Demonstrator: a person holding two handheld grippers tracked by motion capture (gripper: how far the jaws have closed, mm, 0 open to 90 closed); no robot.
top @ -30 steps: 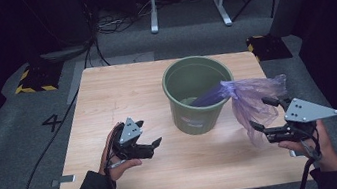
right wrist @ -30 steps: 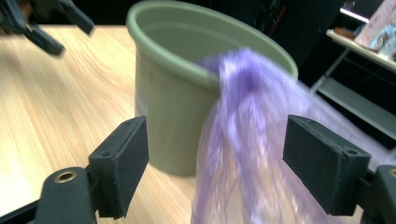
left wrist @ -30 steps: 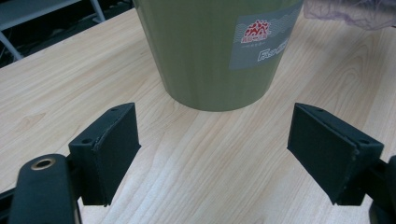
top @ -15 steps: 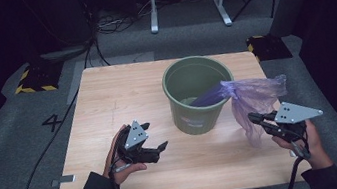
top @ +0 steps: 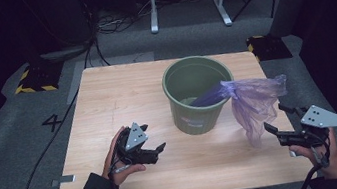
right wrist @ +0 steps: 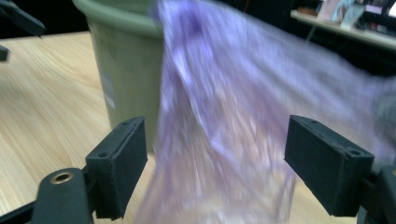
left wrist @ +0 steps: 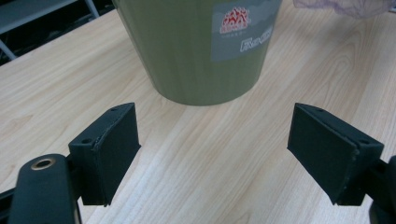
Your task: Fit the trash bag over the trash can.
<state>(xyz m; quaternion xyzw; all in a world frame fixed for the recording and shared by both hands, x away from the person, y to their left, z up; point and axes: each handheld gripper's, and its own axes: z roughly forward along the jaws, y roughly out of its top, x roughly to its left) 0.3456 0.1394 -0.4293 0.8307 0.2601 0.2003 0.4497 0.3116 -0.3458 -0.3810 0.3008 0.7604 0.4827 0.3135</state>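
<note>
L gripper [top: 157, 149] rests low on the pale wooden table [top: 108, 108], jaws spread wide w/ nothing between, aimed at the olive-green plastic bucket [top: 197, 103] just ahead. The thin translucent purple plastic bag [top: 254, 104] is draped over the bucket's right rim, one end tucked inside, the rest hanging outside down nearly to the tabletop. R gripper [top: 274, 132] is just beside the hanging part; its jaws have just been opening and stand wide, film in front of and between them, not pinched. Bag prob. v. light, limp, slippery, tears easily: pinch a bunched fold near the rim, not a single layer. Bucket is stiff but light and may tip if tugged.
</note>
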